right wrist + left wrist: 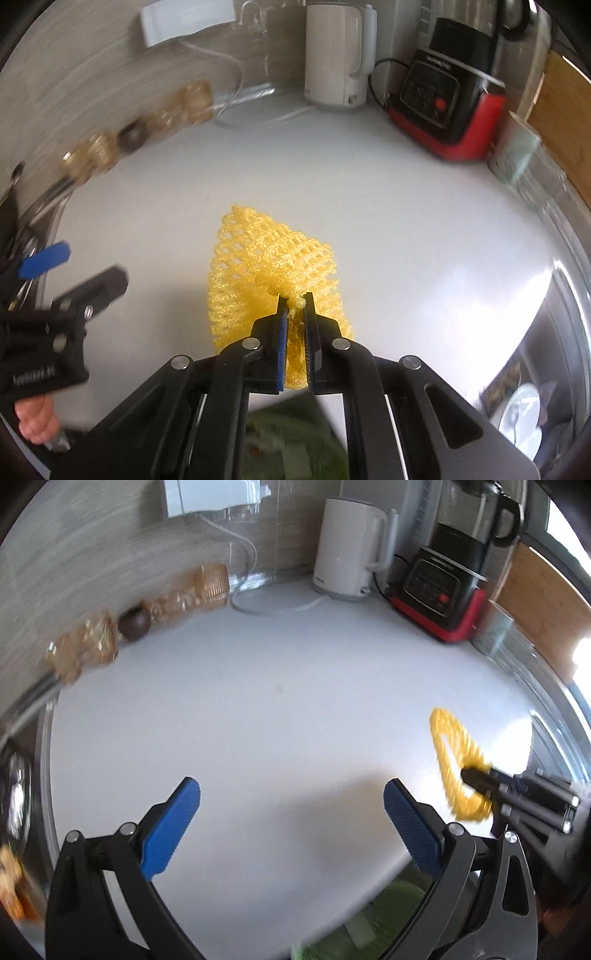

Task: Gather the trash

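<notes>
Pinching the yellow foam net, the right gripper held it lengthwise, pointing away — soft open mesh. Left gripper gaped wide — empty.

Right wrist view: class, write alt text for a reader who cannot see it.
The right tool is shut on a yellow foam net, held over a white counter. Behind stand a white kettle and a red-and-black blender base; the left tool shows at the left edge.
</notes>
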`<act>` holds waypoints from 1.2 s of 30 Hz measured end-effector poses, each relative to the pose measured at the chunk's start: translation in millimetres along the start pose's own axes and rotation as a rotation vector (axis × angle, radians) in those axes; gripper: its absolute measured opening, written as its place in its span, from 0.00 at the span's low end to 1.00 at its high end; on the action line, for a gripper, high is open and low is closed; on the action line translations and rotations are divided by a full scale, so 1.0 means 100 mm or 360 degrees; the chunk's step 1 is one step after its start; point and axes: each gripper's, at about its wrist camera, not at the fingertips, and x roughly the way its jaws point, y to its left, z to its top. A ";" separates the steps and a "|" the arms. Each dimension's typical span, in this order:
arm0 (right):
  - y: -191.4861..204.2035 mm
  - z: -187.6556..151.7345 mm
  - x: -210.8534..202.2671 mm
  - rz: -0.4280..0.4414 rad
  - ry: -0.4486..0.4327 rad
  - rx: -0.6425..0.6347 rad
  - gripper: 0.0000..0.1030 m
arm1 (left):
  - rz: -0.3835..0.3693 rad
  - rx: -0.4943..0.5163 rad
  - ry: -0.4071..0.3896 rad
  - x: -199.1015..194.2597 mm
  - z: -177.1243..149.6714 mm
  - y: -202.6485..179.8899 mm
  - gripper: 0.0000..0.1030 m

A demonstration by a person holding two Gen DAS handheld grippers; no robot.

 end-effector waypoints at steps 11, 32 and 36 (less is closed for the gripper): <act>0.10 -1.42 -0.36 0.0144 0.0196 -0.0123 0.09 | 0.0004 -0.0039 0.0141 -0.40 -1.19 -0.38 0.92; 0.25 -2.09 0.00 0.0151 0.0373 -0.0278 0.60 | 0.0066 -0.0027 0.0348 -0.24 -2.01 -0.42 0.92; 0.26 -2.07 -0.01 0.0144 0.0371 -0.0251 0.68 | 0.0064 -0.0029 0.0344 -0.26 -2.00 -0.37 0.92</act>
